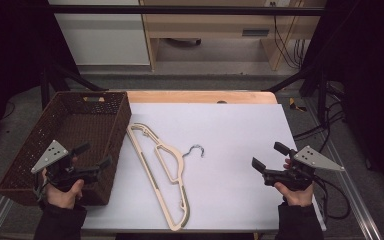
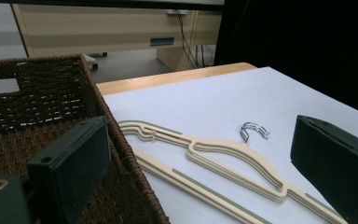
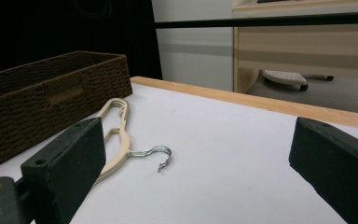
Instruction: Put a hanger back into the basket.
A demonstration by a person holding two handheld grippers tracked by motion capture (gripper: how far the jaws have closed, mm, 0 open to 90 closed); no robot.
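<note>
A cream plastic hanger (image 1: 161, 170) with a metal hook (image 1: 196, 149) lies flat on the white table cover, left of centre. The hanger (image 2: 223, 158) also lies ahead of the left gripper's jaws, and its hook (image 3: 154, 154) faces the right gripper. My left gripper (image 1: 93, 155) hovers over the near right corner of the wicker basket (image 1: 55, 131), open, with nothing between its jaws. My right gripper (image 1: 271, 156) is held over the right side of the table, open and empty, pointing toward the hanger.
The brown wicker basket (image 2: 37, 98) stands at the table's left edge and looks empty inside. A wooden table edge (image 1: 200, 96) runs along the back. Desks and cables stand beyond the table.
</note>
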